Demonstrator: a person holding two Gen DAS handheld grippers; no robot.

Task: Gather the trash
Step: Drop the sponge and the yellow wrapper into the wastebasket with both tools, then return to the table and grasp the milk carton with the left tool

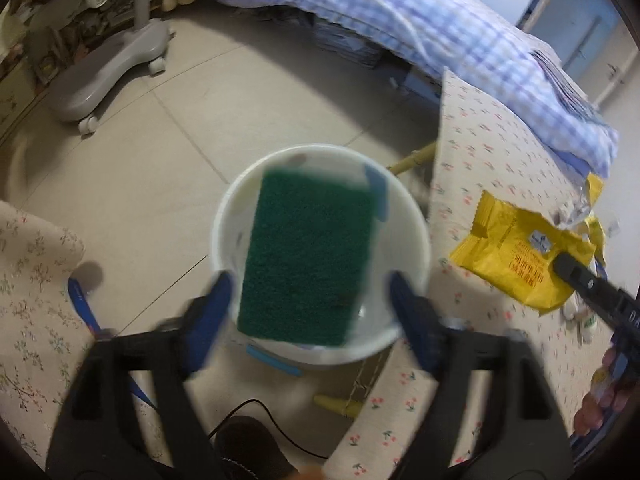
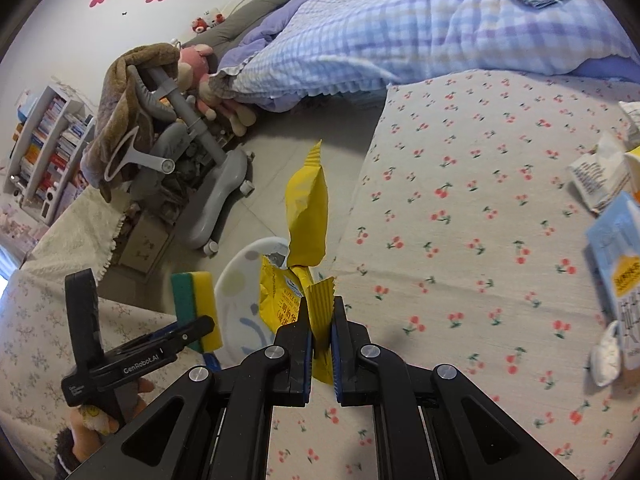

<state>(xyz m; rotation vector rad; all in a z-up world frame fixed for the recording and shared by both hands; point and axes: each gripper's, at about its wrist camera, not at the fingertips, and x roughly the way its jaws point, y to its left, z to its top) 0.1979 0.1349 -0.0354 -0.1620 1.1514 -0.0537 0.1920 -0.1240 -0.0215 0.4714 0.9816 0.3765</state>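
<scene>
In the left wrist view a green-faced sponge point(image 1: 308, 258) hangs blurred over the white bin point(image 1: 404, 216) on the floor, free between my open left gripper's point(image 1: 310, 292) blue fingers. In the right wrist view the sponge point(image 2: 198, 308) shows yellow and green beside the left gripper point(image 2: 188, 332), next to the bin point(image 2: 244, 280). My right gripper point(image 2: 321, 320) is shut on a yellow snack wrapper point(image 2: 306, 216), held above the table edge near the bin; the wrapper also shows in the left wrist view point(image 1: 520, 256).
A cherry-print tablecloth point(image 2: 460, 240) covers the table, with paper trash point(image 2: 600, 184) and a blue packet point(image 2: 616, 248) at its right. A grey wheeled chair base point(image 1: 108, 68) stands on the tiled floor. A checked quilt point(image 1: 400, 12) lies behind. A floral-cloth surface point(image 1: 32, 288) is left.
</scene>
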